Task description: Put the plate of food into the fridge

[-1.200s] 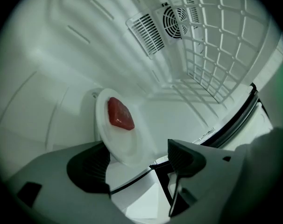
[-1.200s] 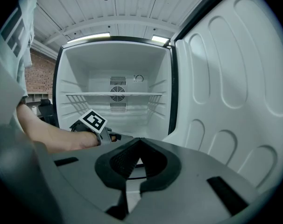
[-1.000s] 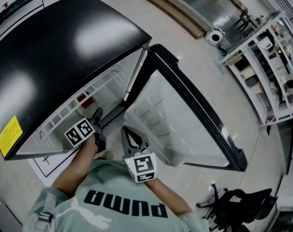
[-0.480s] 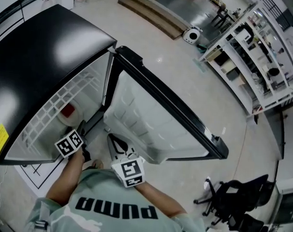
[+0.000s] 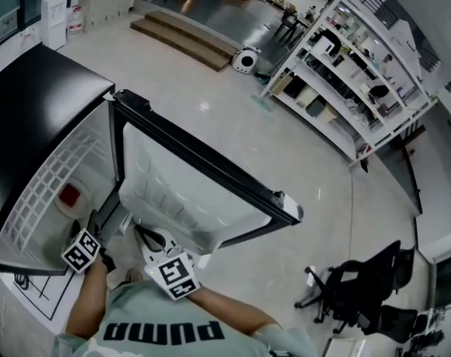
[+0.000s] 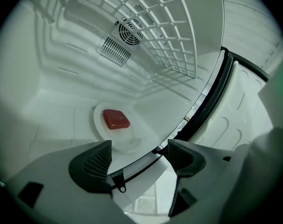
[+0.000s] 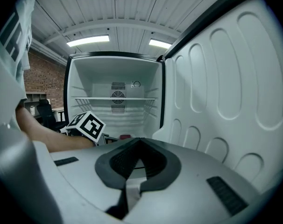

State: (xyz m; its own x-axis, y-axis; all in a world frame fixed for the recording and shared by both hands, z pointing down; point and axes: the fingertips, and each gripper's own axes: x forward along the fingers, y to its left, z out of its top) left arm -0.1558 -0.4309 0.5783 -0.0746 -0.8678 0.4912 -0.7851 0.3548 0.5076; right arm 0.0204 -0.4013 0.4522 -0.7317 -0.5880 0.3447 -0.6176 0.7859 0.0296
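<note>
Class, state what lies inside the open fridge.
A white plate bearing red food sits on the fridge floor, under a wire shelf; a fan vent marks the back wall. Beneath the food is hidden.

The white fridge bottom carries one plate, which lies flat near the door opening. On the plate sits a red block of food. Higher up hangs a wire shelf (white, like the walls). The fridge stands on a pale floor.
</note>
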